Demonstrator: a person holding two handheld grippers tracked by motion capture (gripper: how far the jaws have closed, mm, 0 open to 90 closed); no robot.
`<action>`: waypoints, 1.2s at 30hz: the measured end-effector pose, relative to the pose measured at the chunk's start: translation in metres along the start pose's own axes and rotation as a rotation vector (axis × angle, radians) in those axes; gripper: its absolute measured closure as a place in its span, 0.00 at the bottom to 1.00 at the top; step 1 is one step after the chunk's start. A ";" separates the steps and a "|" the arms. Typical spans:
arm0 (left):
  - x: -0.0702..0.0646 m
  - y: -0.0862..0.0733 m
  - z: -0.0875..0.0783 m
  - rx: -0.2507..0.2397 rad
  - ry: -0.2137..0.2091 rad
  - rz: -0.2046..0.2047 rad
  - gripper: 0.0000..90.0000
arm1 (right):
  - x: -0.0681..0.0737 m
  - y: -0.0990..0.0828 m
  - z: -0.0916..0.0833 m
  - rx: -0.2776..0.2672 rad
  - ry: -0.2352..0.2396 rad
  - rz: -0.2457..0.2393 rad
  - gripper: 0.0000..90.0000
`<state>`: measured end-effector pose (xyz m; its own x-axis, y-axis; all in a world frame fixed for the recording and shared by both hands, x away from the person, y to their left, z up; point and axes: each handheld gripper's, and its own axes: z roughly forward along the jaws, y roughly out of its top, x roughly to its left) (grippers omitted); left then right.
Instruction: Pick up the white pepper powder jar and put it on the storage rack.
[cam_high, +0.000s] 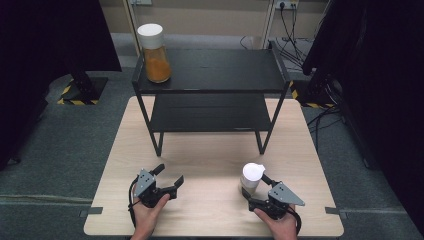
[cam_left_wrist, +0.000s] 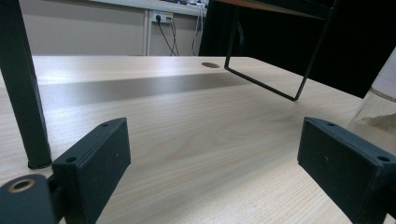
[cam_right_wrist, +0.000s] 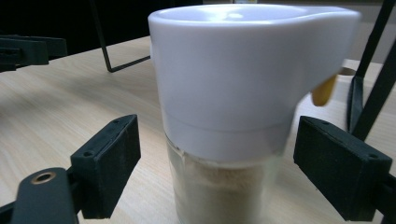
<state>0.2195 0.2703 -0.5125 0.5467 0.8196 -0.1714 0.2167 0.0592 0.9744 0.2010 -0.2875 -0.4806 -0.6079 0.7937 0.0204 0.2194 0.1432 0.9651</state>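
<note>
A small glass jar (cam_high: 251, 176) with a white spouted cap and pale beige powder stands upright on the wooden table (cam_high: 210, 150), front right. My right gripper (cam_high: 256, 186) reaches around it from the near side. In the right gripper view the jar (cam_right_wrist: 233, 93) stands between the two black jaws of the right gripper (cam_right_wrist: 217, 172), with a narrow gap on each side, so the jaws are open. My left gripper (cam_high: 170, 173) rests front left, open with nothing between its jaws (cam_left_wrist: 212, 158). The jar's side (cam_left_wrist: 380, 102) shows at the right edge of the left gripper view.
A black two-level metal rack (cam_high: 210, 70) stands across the far half of the table. A taller jar with orange powder and a white lid (cam_high: 155, 55) stands on its top left corner. Bare wood lies between the rack's legs and both grippers.
</note>
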 end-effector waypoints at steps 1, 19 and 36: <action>0.000 0.000 0.000 -0.001 0.000 0.001 0.10 | 0.000 0.000 0.002 -0.001 0.003 -0.003 0.18; 0.001 0.000 0.000 0.001 -0.001 -0.004 0.10 | -0.001 0.003 0.012 0.003 -0.016 -0.037 0.33; 0.001 0.000 0.000 0.002 0.000 -0.004 0.10 | -0.001 0.018 0.005 0.019 -0.004 -0.043 0.34</action>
<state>0.2200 0.2708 -0.5122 0.5456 0.8194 -0.1755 0.2210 0.0614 0.9733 0.2094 -0.2825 -0.4647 -0.6140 0.7890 -0.0217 0.2078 0.1881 0.9599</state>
